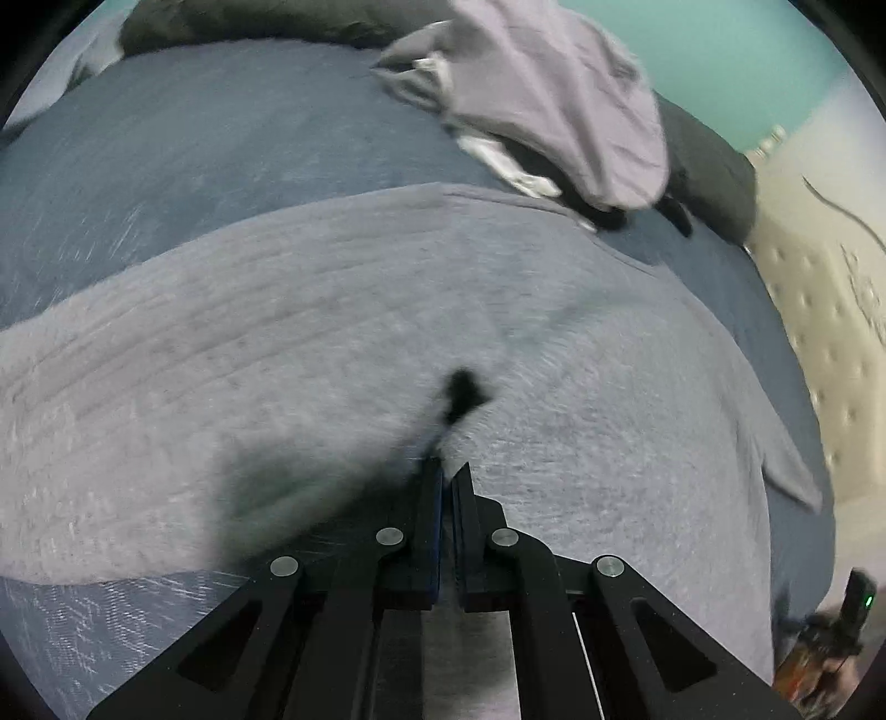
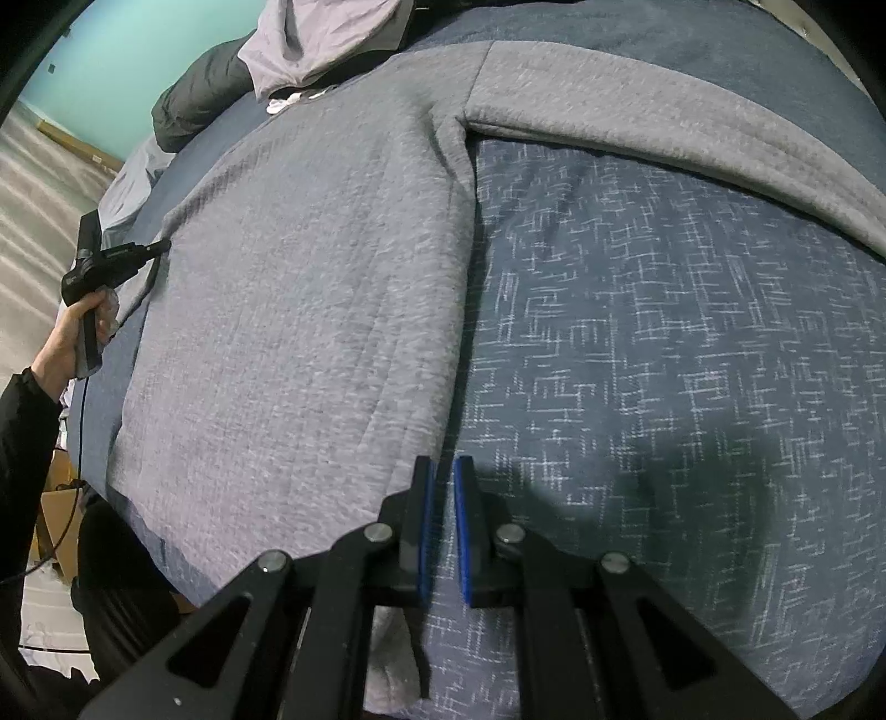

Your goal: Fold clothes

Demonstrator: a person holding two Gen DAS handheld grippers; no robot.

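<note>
While my right claw [image 2: 441,471] pinched the grey garment [image 2: 310,310] at lower centre to anchor it, my left claw [image 1: 447,471] clamped its opposite edge for folding.

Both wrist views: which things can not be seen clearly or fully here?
- Left wrist view: motion blur smears the grey sweater; whether the left gripper pinches cloth is unclear.
- Right wrist view: the sweater's hem is hidden behind the right gripper.
- Pile of clothes: cut off by the top edge.

A bed [image 2: 664,332] wore a dark blue cover with a white crosshatch pattern. Behind it stood a teal wall [image 1: 720,44], and a cream tufted panel [image 1: 819,310] lay alongside.
</note>
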